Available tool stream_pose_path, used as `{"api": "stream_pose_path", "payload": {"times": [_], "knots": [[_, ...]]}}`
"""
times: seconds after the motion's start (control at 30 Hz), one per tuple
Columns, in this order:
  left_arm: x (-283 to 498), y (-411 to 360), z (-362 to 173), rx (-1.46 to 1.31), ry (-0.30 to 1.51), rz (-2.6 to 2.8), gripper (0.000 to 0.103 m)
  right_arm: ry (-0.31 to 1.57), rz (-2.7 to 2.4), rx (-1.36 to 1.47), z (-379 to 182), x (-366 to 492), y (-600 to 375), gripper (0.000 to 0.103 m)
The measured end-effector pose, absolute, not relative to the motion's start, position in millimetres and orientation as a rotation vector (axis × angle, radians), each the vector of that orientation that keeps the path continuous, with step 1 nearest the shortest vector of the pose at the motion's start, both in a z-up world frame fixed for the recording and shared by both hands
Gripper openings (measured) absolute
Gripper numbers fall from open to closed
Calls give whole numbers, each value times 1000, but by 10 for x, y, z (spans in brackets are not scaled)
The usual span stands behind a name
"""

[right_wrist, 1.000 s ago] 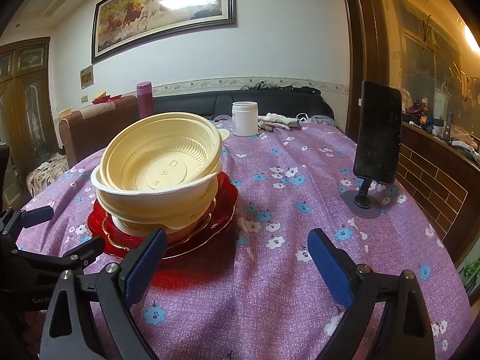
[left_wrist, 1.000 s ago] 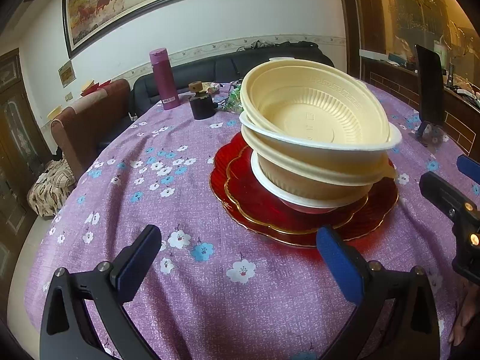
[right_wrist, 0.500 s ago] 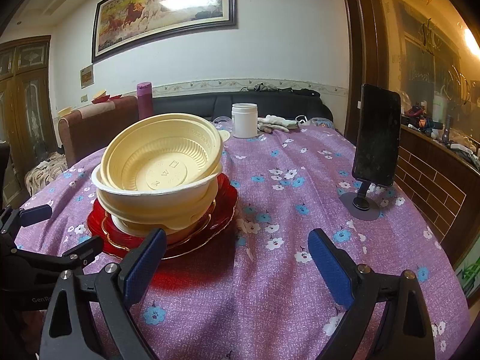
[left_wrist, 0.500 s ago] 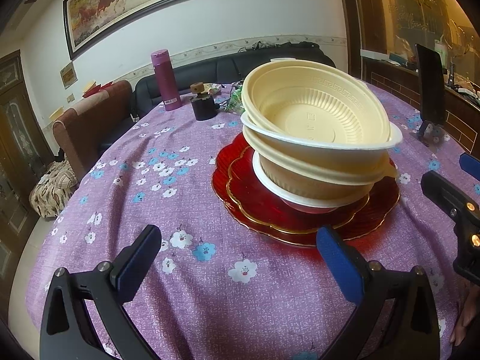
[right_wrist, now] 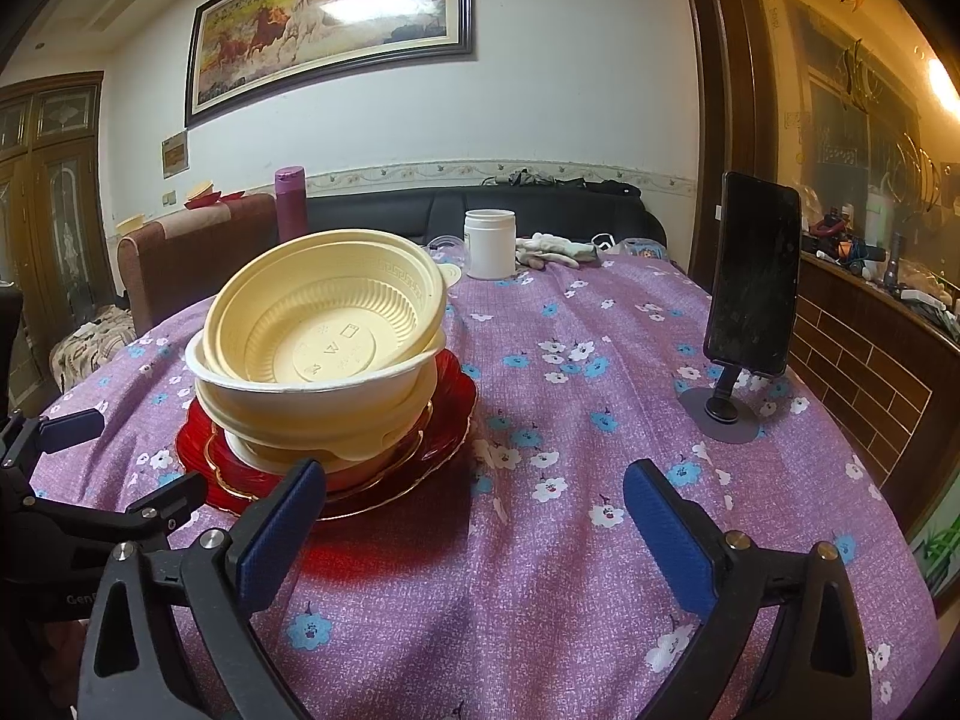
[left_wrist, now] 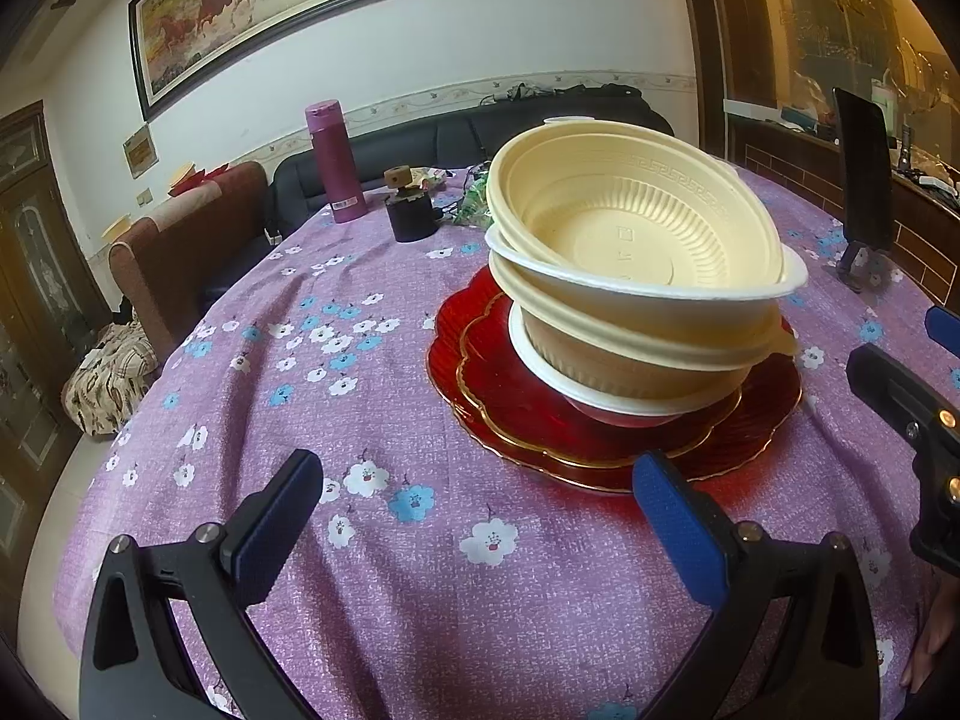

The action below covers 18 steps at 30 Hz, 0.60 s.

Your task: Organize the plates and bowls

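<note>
A stack of cream plastic bowls (left_wrist: 636, 264) sits tilted on stacked red plates (left_wrist: 510, 384) with gold rims, on a purple flowered tablecloth. The same bowls (right_wrist: 318, 342) and red plates (right_wrist: 444, 414) show in the right wrist view. My left gripper (left_wrist: 480, 516) is open and empty, near the table's front edge, just short of the plates. My right gripper (right_wrist: 474, 516) is open and empty, to the right of the stack. The right gripper's body shows at the right edge of the left wrist view.
A magenta flask (left_wrist: 333, 162), a dark jar (left_wrist: 411, 213) and a white jar (right_wrist: 490, 243) stand at the far side. A phone on a stand (right_wrist: 750, 294) is at the right. Chair and sofa stand behind the table.
Both grippers stay open and almost still; the views shift only slightly.
</note>
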State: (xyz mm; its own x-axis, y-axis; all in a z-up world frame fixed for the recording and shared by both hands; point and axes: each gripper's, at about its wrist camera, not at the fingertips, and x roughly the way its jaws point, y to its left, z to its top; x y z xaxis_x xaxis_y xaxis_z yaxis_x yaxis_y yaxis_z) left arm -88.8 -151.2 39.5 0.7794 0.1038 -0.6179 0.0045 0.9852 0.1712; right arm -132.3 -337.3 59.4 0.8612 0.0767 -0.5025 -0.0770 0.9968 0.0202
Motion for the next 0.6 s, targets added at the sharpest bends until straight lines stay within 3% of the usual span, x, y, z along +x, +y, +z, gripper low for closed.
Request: {"api": "stream_pose_path", "payload": {"times": [0.6], "knots": [[-889,-1511,395,164,684,47,103,526,81,-1,600,-1316,-3382,101]]}}
